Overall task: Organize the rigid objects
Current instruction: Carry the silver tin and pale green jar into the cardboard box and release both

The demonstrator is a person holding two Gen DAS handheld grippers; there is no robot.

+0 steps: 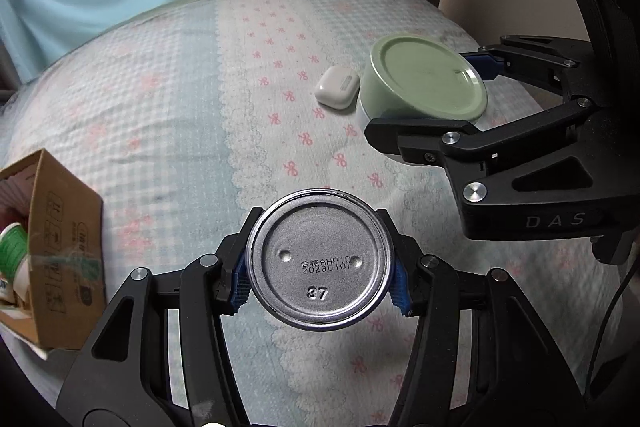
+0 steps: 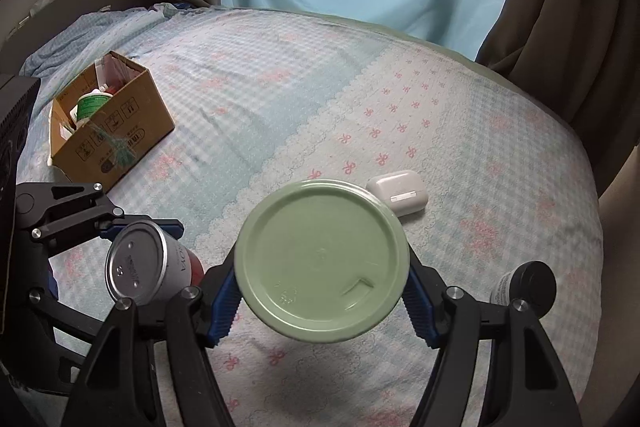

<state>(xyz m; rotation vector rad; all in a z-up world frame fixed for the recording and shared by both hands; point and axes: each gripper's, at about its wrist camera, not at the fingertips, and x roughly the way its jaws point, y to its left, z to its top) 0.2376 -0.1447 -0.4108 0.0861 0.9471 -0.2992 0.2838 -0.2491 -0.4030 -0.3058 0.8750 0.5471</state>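
Rigid objects on a bed under a blue-checked, pink-bowed cotton sheet (image 2: 304, 99), read left to right. Far left: an open brown corrugated cardboard box (image 2: 116, 135), the likely collection point, already holding a green-labelled white bottle (image 2: 90, 107) and other items too small to identify. Near left: the left gripper (image 1: 320, 279), its blue ribbed pads pressed against the sides of a small silver metal can with a stamped base (image 1: 319, 261), which faces the camera clear of the sheet; the right wrist view shows a red band on this can's wall. Centre: the right gripper (image 2: 322, 301), pinching a round pale-green plastic container with a flat lid (image 2: 322, 259), also off the bedding. Just beyond it, to the right: a white glossy earbud charging case (image 2: 398, 193), lying loose on the sheet. Near right, partly hidden behind the right gripper's linkage: a white labelled tube or bottle (image 2: 500, 289), identity unclear. Judged progress: partway. Some items are boxed, two are in hand but not deposited, and at least the case remains to be collected.
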